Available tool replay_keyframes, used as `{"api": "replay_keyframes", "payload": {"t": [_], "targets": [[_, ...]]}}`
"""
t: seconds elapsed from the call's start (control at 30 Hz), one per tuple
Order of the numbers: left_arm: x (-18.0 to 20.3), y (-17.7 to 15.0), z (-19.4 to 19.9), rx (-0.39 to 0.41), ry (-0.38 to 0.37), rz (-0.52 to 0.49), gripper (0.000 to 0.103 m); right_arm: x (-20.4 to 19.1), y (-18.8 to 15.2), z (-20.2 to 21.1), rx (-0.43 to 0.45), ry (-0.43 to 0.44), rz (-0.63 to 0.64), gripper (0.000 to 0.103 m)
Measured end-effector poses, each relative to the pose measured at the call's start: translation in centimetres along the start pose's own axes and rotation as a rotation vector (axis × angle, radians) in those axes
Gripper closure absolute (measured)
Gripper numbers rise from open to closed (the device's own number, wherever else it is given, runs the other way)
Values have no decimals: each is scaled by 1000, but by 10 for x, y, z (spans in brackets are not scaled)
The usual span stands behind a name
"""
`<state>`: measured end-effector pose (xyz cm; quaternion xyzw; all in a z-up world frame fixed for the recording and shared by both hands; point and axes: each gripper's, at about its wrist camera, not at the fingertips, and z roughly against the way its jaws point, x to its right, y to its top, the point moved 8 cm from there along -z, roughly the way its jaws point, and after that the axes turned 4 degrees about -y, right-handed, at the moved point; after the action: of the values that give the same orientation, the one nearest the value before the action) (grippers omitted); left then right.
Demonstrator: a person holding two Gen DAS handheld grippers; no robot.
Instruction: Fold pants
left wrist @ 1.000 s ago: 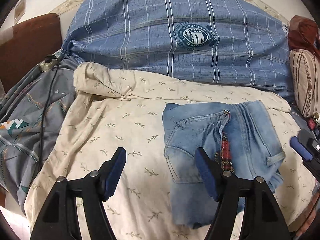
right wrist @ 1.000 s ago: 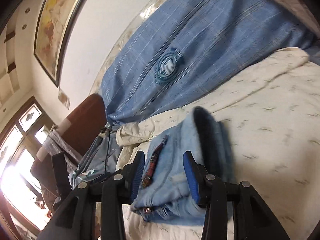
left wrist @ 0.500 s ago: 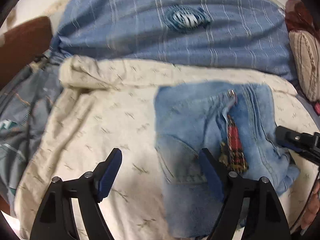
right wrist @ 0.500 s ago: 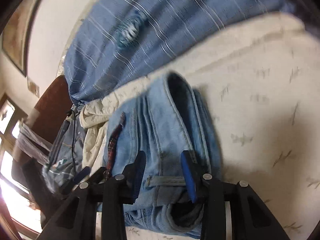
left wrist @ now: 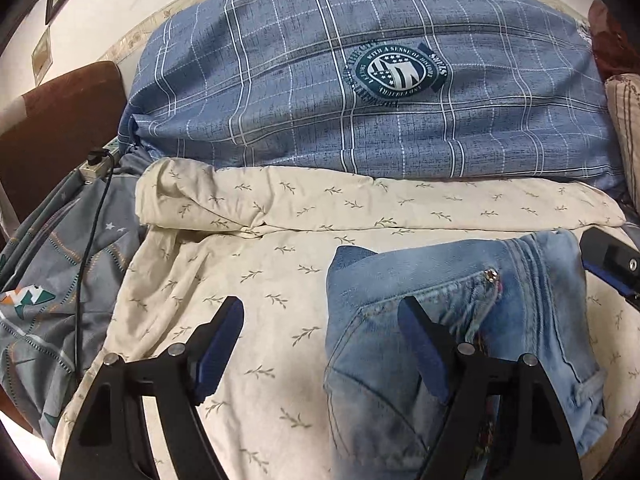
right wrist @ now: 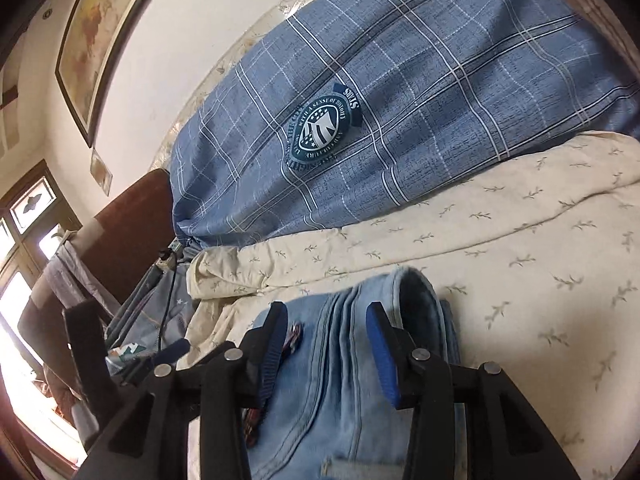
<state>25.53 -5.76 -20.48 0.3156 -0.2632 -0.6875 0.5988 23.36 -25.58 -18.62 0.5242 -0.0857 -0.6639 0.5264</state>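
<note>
The light blue jeans [left wrist: 452,320] lie folded into a compact stack on the cream leaf-print sheet [left wrist: 260,280]. My left gripper [left wrist: 322,344] is open, low over the stack's left edge, with one finger over the denim and one over the sheet. My right gripper [right wrist: 326,344] is open above the jeans [right wrist: 344,380], its fingers either side of the waistband folds; it holds nothing. Its tip also shows in the left wrist view [left wrist: 608,260], at the stack's right side.
A large blue plaid pillow [left wrist: 360,80] lies behind the sheet. A grey patterned quilt [left wrist: 44,292] with a black cable and a power strip [left wrist: 96,166] is at the left. A brown headboard [left wrist: 52,120] and a striped cushion [left wrist: 626,120] flank the bed.
Both grippers drew back and rose a little from the stack. The right gripper's jaws opened wider and the jeans now lie free on the sheet.
</note>
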Motion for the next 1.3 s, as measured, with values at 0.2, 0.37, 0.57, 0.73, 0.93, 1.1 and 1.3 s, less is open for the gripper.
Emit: {"api": "replay_keyframes", "payload": {"t": [0.2,0.37,0.57,0.73,0.93,1.1,1.3], "targets": [[-2,-9,-23,-59,21,-6,23,17,-5,-39,-107,-31,1,58],[2,-21,-41,-114,6,-30,21,31,-20,-59,-209,-33,-47,57],[-15,-27,-43,-108,-46,52,10,30,-20,-43,-188,-29,-45,53],[-27,-21,-24,-49,-9,83,10,33,-18,-10,-119,-49,-23,43],[-38,-10,10,25,11,82,10,50,-21,27,-74,-80,-66,43],[-44,-13,37,63,34,63,10,41,-23,56,-14,-85,-32,43],[-47,-31,61,60,16,88,10,16,-31,83,47,-75,36,43]]}}
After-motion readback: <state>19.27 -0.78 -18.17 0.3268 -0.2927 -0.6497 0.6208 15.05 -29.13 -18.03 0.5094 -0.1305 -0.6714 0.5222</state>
